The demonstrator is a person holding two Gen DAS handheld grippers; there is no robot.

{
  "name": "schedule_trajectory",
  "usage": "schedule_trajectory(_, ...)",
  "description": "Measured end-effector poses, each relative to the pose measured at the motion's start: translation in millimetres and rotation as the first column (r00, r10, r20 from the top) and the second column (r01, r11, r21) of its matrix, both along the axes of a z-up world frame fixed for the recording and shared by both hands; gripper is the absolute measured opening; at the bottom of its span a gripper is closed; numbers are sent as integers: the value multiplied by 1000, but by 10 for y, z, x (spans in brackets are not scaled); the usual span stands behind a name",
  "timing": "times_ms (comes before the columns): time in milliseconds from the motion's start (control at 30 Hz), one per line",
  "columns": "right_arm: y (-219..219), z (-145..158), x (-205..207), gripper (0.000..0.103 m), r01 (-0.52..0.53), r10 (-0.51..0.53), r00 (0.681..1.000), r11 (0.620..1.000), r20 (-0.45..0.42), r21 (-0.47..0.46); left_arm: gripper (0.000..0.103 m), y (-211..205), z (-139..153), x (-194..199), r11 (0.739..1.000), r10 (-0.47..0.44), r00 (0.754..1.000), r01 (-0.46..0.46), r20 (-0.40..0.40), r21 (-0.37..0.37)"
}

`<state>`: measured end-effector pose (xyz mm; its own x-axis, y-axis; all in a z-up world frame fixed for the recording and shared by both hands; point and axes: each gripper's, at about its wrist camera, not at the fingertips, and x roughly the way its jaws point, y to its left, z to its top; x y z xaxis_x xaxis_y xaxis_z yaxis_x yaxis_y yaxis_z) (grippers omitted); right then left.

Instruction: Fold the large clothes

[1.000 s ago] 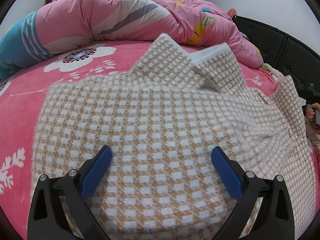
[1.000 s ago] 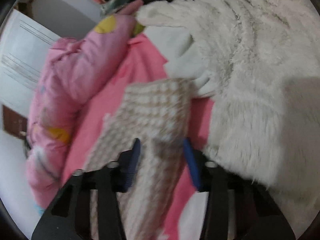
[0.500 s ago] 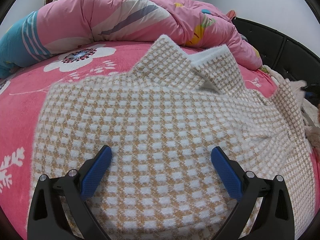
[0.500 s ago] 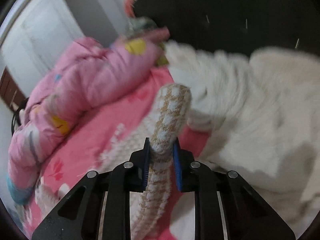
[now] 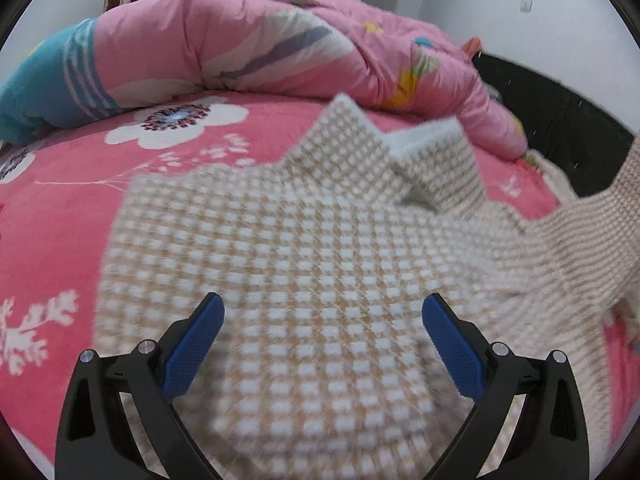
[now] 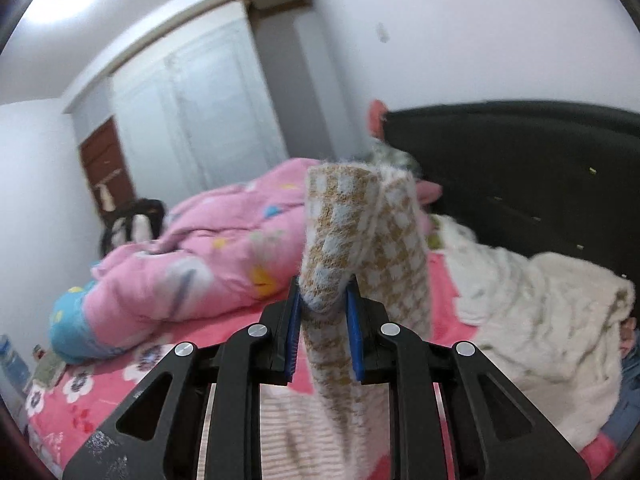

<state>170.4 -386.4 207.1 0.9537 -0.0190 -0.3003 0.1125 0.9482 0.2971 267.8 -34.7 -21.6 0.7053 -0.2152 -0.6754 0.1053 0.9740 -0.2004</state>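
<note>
Checked garment (image 5: 304, 264) beside pink quilt (image 5: 248, 48)

Your tan-and-white checked garment (image 5: 304, 264) lies spread flat across the centre of the left wrist frame, its collar points standing toward the upper middle. Its sleeve (image 6: 340, 240) rises at the right edge there, and fills the centre of the right wrist frame as a folded, upright strip.

The checked garment (image 5: 304, 264) is smeared with motion blur; its lifted sleeve (image 5: 592, 236) runs off the right edge of the left wrist view, so what holds it there is unseen. In the right wrist view, the sleeve's lower end (image 6: 340, 420) drops blurred behind the right tongs (image 6: 323, 320).
</note>
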Motion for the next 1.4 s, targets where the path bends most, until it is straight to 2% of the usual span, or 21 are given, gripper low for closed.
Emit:
schedule_trajectory(200, 975, 66, 115, 19, -149, 151, 988, 988, 28, -40, 97, 474, 203, -372, 999, 22, 999, -22, 24, -28)
schedule_trajectory(367, 2221, -412, 353, 21, -366, 361, 931, 923, -58, -120, 97, 929, 257, -670, 997, 45, 998, -42, 37, -61)
schedule_trajectory(400, 2459, -577, 411, 22, -419, 409, 907, 899, -97, -129, 97, 1010, 264, -715, 997, 48, 998, -45, 39, -64)
schedule_trajectory(467, 2992, -1057, 564, 31, -537, 504, 834, 835, -224, -121, 97, 1091, 258, -811, 996, 51, 998, -49, 39, -70)
schedule_trajectory(500, 3269, -1387, 656, 37, -608, 556, 770, 787, -313, -100, 97, 1142, 244, -835, 996, 54, 998, -51, 36, -71)
schedule_trajectory(533, 3411, -1587, 714, 50, -643, 580, 730, 762, -361, -77, 97, 1174, 228, -892, 996, 51, 998, -49, 33, -69)
schedule_trajectory(567, 3578, -1868, 787, 63, -691, 611, 659, 722, -438, -33, 97, 1207, 221, -872, 997, 50, 998, -48, 33, -62)
schedule_trajectory(600, 3681, -2056, 823, 64, -719, 622, 604, 695, -498, -4, 97, 1228, 218, -878, 997, 50, 998, -48, 32, -53)
schedule_trajectory(633, 3733, -2192, 838, 64, -731, 615, 573, 683, -541, 2, 97, 1288, 184, -984, 998, 49, 998, -47, 33, -48)
schedule_trajectory(667, 3726, -2243, 828, 64, -736, 614, 565, 677, -552, -1, 95, 1312, 184, -932, 998, 44, 998, -43, 35, -50)
schedule_trajectory(733, 3530, -2156, 838, 65, -734, 629, 576, 679, -523, 8, 94, 1427, 196, -1010, 997, 41, 998, -38, 40, -63)
schedule_trajectory(767, 3387, -2075, 843, 70, -726, 636, 588, 687, -500, 20, 92, 1438, 207, -917, 996, 38, 998, -34, 44, -77)
schedule_trajectory(833, 3080, -1889, 842, 77, -700, 640, 626, 713, -445, 40, 90, 1440, 220, -876, 994, 30, 998, -25, 51, -104)
schedule_trajectory(867, 2889, -1805, 796, 77, -682, 632, 648, 730, -425, 44, 88, 1408, 247, -714, 992, 22, 998, -15, 53, -129)
schedule_trajectory(967, 2259, -1652, 826, 78, -591, 555, 732, 806, -395, 39, 84, 1380, 320, -730, 984, -3, 998, 15, 65, -179)
schedule_trajectory(1000, 1948, -1613, 852, 78, -538, 509, 768, 842, -389, 40, 83, 1331, 341, -703, 980, -14, 998, 27, 68, -196)
schedule_trajectory(1100, 1253, -1663, 946, 78, -411, 419, 826, 905, -377, 107, 78, 1190, 371, -388, 975, -28, 999, 32, 22, -219)
schedule_trajectory(1167, 920, -1780, 995, 78, -353, 391, 839, 920, -377, 169, 73, 1160, 367, -256, 975, -36, 999, 33, -10, -221)
schedule_trajectory(1233, 629, -1915, 1102, 78, -302, 370, 841, 927, -395, 223, 66, 1048, 297, 99, 980, -29, 997, 13, -76, -199)
schedule_trajectory(1333, 322, -2192, 1320, 78, -244, 367, 821, 918, -438, 312, 53, 945, 128, 461, 988, 4, 985, -30, -172, -149)
schedule_trajectory(1400, 162, -2408, 1501, 77, -197, 369, 801, 906, -472, 375, 47, 919, 51, 562, 991, 22, 980, -47, -197, -121)
